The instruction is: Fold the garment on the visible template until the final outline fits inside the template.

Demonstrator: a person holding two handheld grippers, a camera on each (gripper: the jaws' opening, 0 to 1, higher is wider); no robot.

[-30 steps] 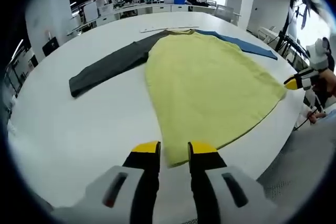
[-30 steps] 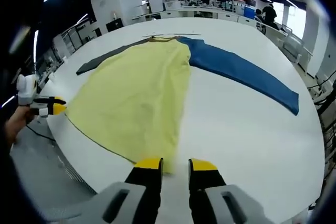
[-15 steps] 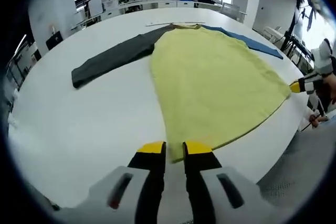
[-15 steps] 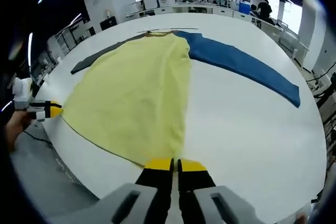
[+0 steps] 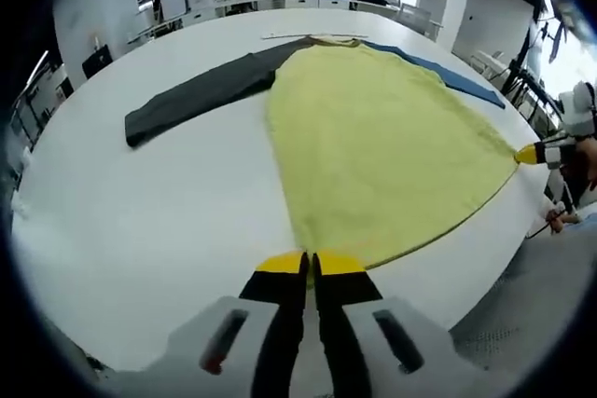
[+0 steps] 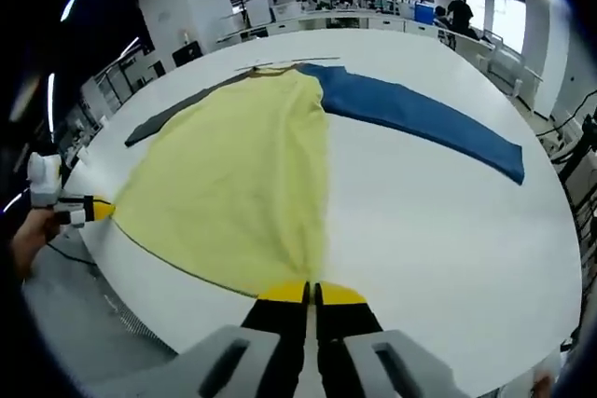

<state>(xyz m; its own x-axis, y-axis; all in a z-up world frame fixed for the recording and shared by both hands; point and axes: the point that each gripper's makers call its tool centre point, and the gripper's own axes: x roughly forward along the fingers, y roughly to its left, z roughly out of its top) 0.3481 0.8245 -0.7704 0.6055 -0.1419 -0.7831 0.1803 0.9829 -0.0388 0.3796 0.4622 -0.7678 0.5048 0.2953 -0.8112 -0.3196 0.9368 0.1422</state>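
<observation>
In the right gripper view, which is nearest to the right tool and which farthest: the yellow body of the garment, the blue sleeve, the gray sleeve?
1. The yellow body, its hem at the right tool.
2. The blue sleeve, up on the right.
3. The gray sleeve, beyond the body, on the far left.

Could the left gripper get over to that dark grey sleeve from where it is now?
Probably yes, but not freely: the left gripper looks shut on the garment's yellow hem. Bare white table lies between it and the grey sleeve, so nothing blocks the way once it lets go.
</observation>
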